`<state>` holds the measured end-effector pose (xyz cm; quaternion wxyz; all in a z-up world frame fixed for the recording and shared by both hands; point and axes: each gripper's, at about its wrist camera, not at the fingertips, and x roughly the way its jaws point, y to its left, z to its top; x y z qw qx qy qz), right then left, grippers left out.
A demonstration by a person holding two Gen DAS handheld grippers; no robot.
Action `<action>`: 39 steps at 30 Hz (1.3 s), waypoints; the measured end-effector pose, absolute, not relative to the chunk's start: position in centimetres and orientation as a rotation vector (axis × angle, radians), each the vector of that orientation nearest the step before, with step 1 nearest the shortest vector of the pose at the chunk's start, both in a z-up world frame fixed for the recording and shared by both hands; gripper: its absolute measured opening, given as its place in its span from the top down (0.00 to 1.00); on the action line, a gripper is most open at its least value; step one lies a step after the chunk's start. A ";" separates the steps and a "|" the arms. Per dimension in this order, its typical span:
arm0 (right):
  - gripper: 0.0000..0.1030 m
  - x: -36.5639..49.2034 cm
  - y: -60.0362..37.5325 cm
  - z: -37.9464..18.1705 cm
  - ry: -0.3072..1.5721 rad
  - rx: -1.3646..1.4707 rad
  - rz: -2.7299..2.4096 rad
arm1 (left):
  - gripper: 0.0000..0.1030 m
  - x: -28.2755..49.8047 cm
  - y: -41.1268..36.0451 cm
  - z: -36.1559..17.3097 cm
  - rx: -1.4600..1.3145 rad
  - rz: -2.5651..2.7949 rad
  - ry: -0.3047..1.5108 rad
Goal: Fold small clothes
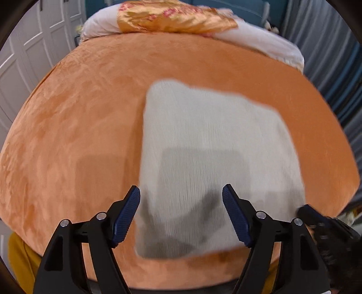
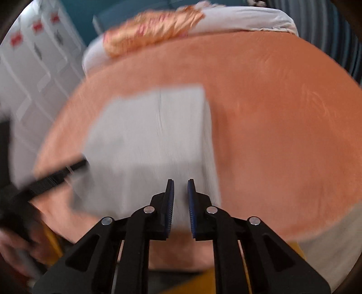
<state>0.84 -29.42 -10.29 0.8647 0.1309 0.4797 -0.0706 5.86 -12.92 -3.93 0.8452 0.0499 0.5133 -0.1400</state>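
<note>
A pale grey-white folded garment [image 1: 215,158] lies flat on the orange bedspread [image 1: 79,124]. My left gripper [image 1: 181,192] is open and empty, hovering above the garment's near left part. In the right wrist view the garment [image 2: 147,140] is blurred. My right gripper [image 2: 181,185] hovers over its near right edge with the jaws close together, a narrow gap between them, and nothing in it. The left gripper [image 2: 56,174] shows as a black blur at the left of that view. The right gripper shows at the right edge of the left wrist view [image 1: 316,217].
A gold and red patterned pillow [image 1: 172,18] on white bedding [image 1: 260,40] lies at the head of the bed. White wardrobe doors [image 1: 27,56] stand to the left. Blue-grey curtains [image 1: 328,56] hang to the right. The bed's near edge is just below the garment.
</note>
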 end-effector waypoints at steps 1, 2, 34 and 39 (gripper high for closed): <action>0.99 1.0 -29.0 -11.4 1.031 0.252 -0.169 | 0.29 5.5 -13.2 -4.9 0.139 -0.274 1.096; 0.99 1.1 -28.9 -12.1 1.042 0.248 -0.176 | 0.28 5.2 -13.3 -5.7 0.169 -0.256 1.096; 0.32 3.0 -35.6 -12.6 1.028 0.661 -0.090 | 0.14 8.8 -10.0 -5.5 -0.118 -0.252 1.199; 0.25 4.5 -35.3 -13.7 1.039 0.685 -0.064 | 0.09 10.3 -10.2 -7.2 -0.175 -0.281 1.224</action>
